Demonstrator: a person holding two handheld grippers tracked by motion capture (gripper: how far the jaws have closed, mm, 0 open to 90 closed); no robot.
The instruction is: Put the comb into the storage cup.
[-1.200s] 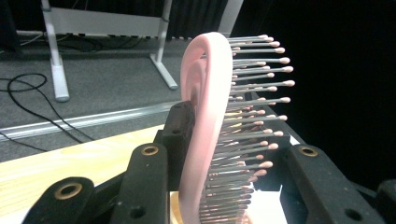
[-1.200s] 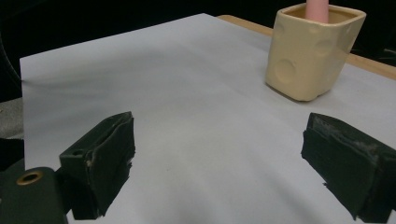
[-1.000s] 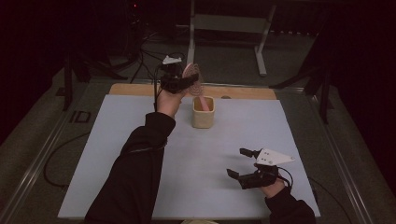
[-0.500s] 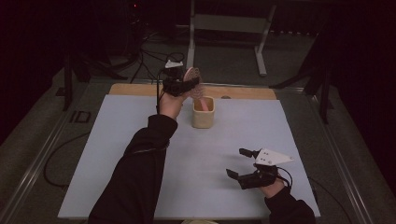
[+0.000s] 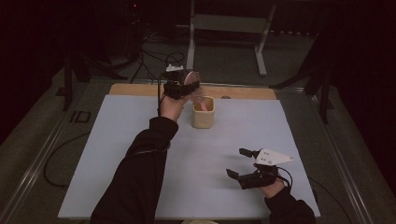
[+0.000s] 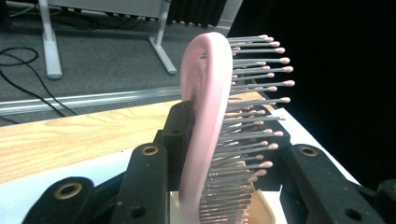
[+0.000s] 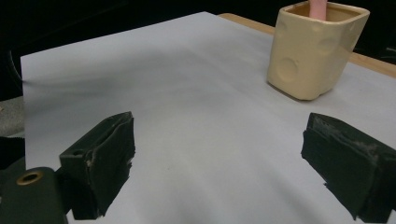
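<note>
Two grippers: left gripper (image 5: 183,87) clamps pink hairbrush (image 6: 208,116) (handle in cup (image 5: 203,116)); right gripper (image 5: 243,164) wide open, empty.

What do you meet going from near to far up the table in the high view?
Right hand-held gripper, open on the white table sheet → cream cup → wooden strip at the far edge.
</note>
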